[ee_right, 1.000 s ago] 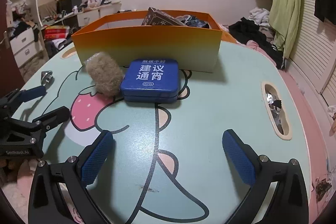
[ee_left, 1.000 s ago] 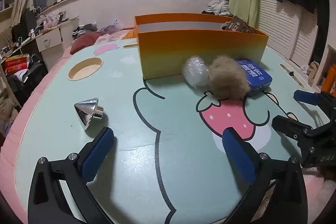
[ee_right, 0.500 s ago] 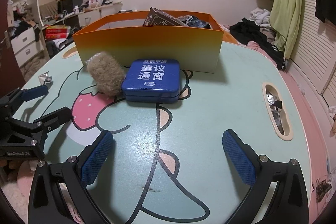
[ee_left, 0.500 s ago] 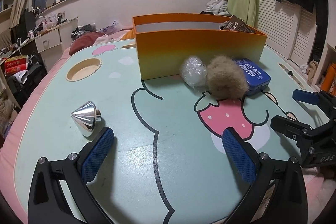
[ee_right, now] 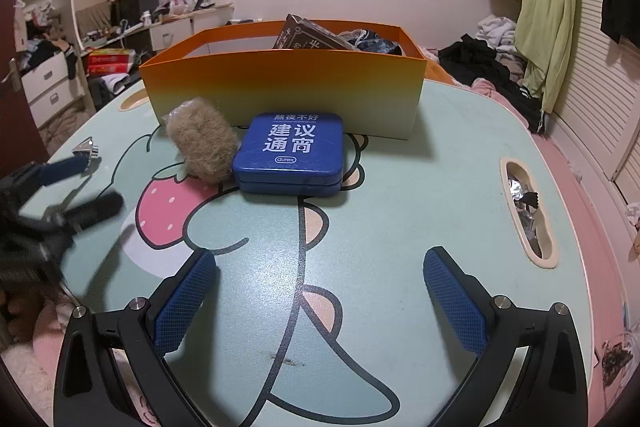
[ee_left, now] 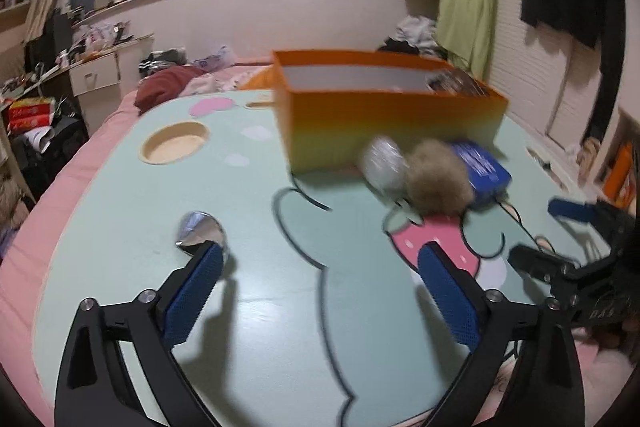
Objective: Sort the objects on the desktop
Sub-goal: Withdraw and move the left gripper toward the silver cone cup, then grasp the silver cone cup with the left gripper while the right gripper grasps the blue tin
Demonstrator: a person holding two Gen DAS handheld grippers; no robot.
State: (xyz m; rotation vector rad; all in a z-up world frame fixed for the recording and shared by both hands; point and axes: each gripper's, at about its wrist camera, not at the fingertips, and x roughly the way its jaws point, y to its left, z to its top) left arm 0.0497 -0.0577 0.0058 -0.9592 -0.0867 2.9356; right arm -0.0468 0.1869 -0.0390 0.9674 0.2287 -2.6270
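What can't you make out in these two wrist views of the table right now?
- Orange box contents: right wrist view, its front wall hides all but a dark packet's top.
- Silver cone: left wrist view, motion blur and the left gripper finger hide its base.
- Clear ball: left wrist view, blurred; the right wrist view has it behind the fuzzy ball.
- Left gripper: smeared in the right wrist view.

White Chinese characters are printed on the lid of the blue tin (ee_right: 289, 151): a small line, 熬夜不好, at the top, and beneath it, in large type, 建议 over 通宵. The brand "durex" is set in a small oval below the characters. Pale characters are also carried on the dark brown packet (ee_right: 308, 35) leaning in the orange box (ee_right: 280, 87), but they cannot be made out. In the left wrist view the tin's lettering is blurred beyond reading.
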